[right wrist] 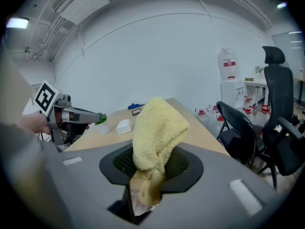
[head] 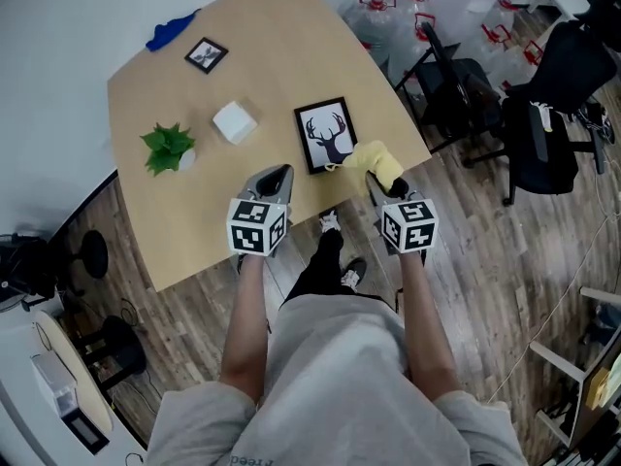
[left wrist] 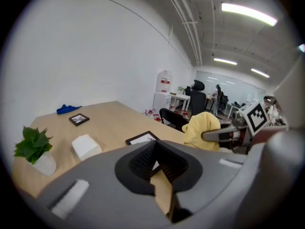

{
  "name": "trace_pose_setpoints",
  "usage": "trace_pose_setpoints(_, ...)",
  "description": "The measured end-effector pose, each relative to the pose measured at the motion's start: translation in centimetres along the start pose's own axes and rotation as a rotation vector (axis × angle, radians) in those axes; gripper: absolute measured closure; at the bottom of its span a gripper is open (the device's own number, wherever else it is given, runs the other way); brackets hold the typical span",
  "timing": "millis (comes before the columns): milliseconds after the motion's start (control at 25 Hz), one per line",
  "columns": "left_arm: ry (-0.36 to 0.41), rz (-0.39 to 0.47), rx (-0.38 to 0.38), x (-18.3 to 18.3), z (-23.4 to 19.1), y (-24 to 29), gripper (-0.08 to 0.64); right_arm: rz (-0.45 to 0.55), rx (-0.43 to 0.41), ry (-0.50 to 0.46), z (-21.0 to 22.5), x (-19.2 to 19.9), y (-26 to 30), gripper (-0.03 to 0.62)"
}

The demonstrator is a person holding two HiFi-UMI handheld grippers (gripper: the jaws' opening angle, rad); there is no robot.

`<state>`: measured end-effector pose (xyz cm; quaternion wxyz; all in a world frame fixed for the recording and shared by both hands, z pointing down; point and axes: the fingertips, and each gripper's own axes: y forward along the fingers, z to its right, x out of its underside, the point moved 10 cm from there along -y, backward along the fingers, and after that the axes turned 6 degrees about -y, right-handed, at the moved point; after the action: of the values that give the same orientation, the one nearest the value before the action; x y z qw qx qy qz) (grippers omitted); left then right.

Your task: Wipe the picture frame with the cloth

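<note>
Just beside picture frame (head: 327, 135), cloth (head: 376, 164) clamped in right tool (head: 386, 188), perhaps touching.

White walls (left wrist: 95, 56); wood floor (head: 485, 289); black office chairs (head: 558, 95).

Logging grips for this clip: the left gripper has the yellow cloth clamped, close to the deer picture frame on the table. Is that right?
Not quite. The right gripper, not the left gripper, has the yellow cloth clamped, as the right gripper view shows. It is close to the deer picture frame on the table.
</note>
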<state>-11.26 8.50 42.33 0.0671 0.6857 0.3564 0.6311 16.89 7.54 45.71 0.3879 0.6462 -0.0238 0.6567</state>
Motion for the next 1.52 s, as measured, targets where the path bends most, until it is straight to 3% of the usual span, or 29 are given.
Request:
trace_pose_setpoints(400, 0.17, -0.139, 0.161, -1.6, -4.0, 8.1, 0.509, -0.088, -0.041, -0.129, 4.2, -3.5, 6.9, 0.481)
trace_pose_setpoints(800, 0.271, -0.28, 0.284, -0.9, -7.2, 14.4, 0.509, -0.172, -0.093, -0.265, 6.9, -6.4, 14.4, 0.48)
trace_pose_setpoints(1160, 0.357, -0.425, 0.385, 1.4, -8.2, 18.5, 0.508, -0.21, -0.044, -0.331, 8.8, -8.2, 19.4, 0.48)
trace_pose_setpoints(1520, 0.461, -0.523, 0.417, 2.8, -8.3, 20.3, 0.508, -0.209, 0.036, -0.432, 9.5, -10.1, 23.3, 0.48)
